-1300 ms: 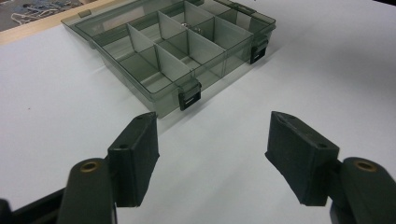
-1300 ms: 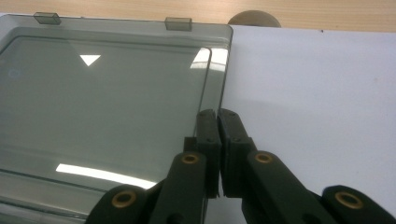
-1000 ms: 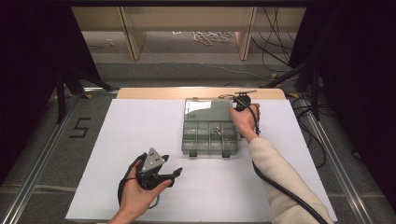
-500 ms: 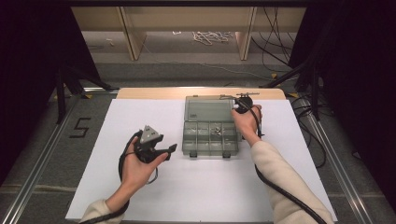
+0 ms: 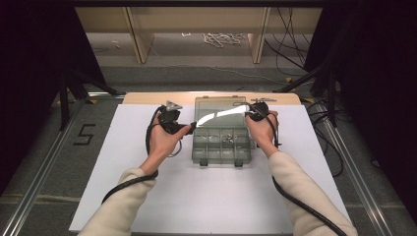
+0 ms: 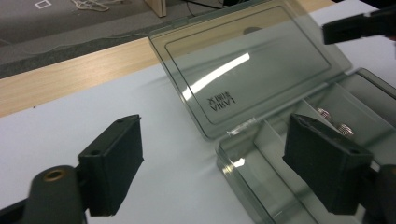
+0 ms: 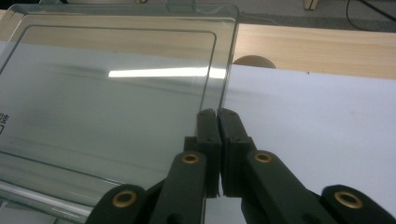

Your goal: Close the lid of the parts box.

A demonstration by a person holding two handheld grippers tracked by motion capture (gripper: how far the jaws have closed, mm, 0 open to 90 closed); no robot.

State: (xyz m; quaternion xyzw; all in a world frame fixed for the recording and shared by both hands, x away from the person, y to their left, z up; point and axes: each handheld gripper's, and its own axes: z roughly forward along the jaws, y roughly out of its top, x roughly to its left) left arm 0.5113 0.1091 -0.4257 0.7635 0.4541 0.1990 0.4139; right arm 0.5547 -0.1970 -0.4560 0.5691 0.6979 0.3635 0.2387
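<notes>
We see two cream sleeves coming in from the bottom of the high view, over the white sheet (image 5: 211,196) that covers the desk (image 5: 147,98). The left claw (image 5: 193,126) sits just beside the left side of the clear compartment box (image 5: 221,147), which lies mid-desk toward the far edge. Its jaws have just been opening and stand wide; in the left gripper view the box's near corner (image 6: 243,163) falls between the two black pads (image 6: 114,163) without either pad touching it. The right claw (image 5: 250,115) is closed on the lid (image 5: 219,114), pinching the lid's right edge; in the right gripper view the jaws meet tight on that edge (image 7: 228,88). The lid stands raised and tilted back from the base, glare across it, with small mirrored lettering (image 6: 222,101) showing through. A few small metal parts (image 6: 334,121) lie in one compartment of the base. Beyond the desk's wooden far edge we see grey floor, a tangle of white cord (image 5: 221,38) and black cables (image 5: 290,44).
</notes>
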